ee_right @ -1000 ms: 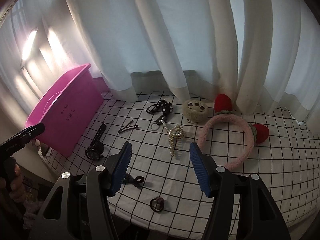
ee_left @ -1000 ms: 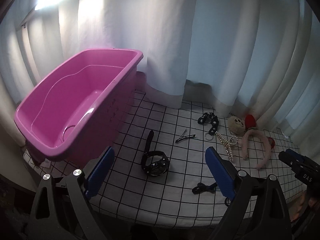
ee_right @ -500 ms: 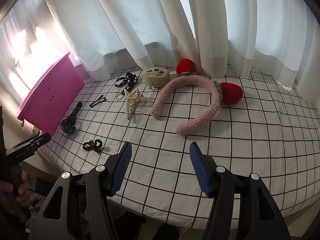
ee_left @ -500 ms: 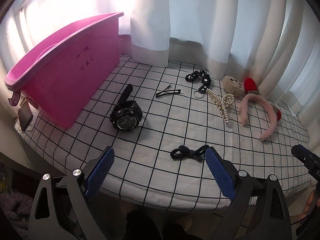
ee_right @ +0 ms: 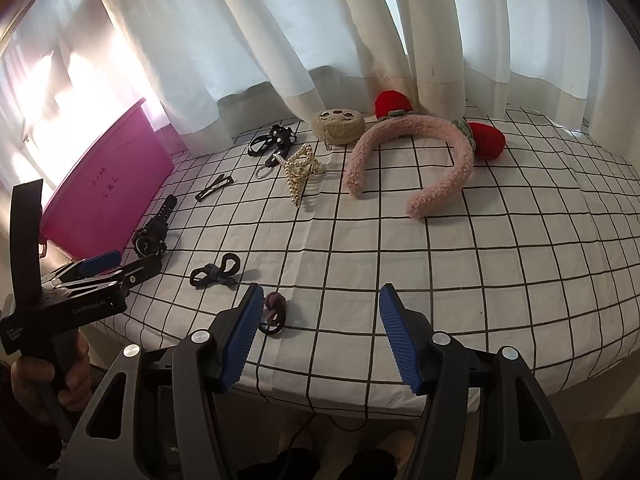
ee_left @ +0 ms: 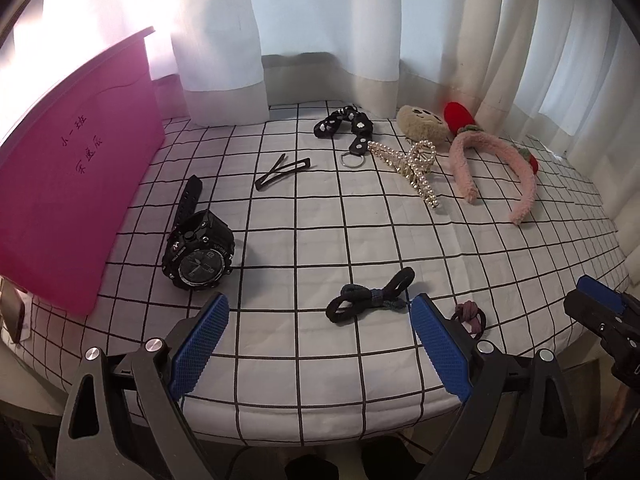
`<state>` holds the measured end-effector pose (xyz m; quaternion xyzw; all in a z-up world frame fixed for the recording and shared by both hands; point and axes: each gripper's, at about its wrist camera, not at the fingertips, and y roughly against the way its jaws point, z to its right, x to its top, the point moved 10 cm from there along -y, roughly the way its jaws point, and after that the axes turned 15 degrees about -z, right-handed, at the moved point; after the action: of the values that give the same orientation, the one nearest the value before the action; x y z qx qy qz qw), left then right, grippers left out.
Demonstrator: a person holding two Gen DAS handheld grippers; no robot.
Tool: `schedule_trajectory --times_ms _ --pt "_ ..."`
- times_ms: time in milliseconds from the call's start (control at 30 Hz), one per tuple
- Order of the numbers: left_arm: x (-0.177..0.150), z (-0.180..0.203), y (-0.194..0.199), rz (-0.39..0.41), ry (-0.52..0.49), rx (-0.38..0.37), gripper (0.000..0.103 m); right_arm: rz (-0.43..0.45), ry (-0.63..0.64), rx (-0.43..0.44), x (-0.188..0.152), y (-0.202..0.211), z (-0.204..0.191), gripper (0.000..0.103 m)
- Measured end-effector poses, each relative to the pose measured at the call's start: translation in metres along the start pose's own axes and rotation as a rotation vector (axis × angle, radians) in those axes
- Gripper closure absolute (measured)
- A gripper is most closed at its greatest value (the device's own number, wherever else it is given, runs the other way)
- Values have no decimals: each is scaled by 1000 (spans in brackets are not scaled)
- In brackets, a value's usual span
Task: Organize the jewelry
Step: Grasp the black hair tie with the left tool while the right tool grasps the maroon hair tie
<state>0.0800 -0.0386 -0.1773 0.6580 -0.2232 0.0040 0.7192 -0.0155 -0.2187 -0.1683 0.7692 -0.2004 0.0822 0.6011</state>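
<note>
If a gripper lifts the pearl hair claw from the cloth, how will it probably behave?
The pearl hair claw looks rigid, so it should lift as one piece rather than droop. Its rounded pearls may slip against flat pads. It lies on its side with the curved teeth spread out, so a push would probably make it pivot or snag on the checked cloth, not roll.

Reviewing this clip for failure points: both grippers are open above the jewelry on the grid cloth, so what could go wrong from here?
The pearl claw clip has loose strands that may slip from blue pads. The small hair tie lies at the table's front edge and could be knocked off. The pink bin shows only its wall, so drops may miss.
</note>
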Motion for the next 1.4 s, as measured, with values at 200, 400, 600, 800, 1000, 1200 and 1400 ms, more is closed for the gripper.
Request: schedule_trajectory --times_ms 200,400,600,800,1000,1200,1400 --pt "-1 13 -20 21 -167 -60 12 49 -104 -80 -18 -18 -12 45" --pt "-1 19 -42 13 -256 -86 12 44 -143 -129 -25 -43 -23 45" --pt "6 21 -56 26 -277 -95 12 62 -152 -168 -18 -60 -23 45" --pt "10 24 -66 25 -279 -105 12 68 -151 -208 -12 -70 -18 45" --pt "8 25 -75 12 -283 -113 12 50 -120 -237 -11 -79 -19 46" --pt "9 26 -76 34 -285 -106 12 51 -87 -285 -12 -84 -19 46" --pt "6 26 -74 69 -294 -88 15 58 -11 -308 -10 -87 -31 69"
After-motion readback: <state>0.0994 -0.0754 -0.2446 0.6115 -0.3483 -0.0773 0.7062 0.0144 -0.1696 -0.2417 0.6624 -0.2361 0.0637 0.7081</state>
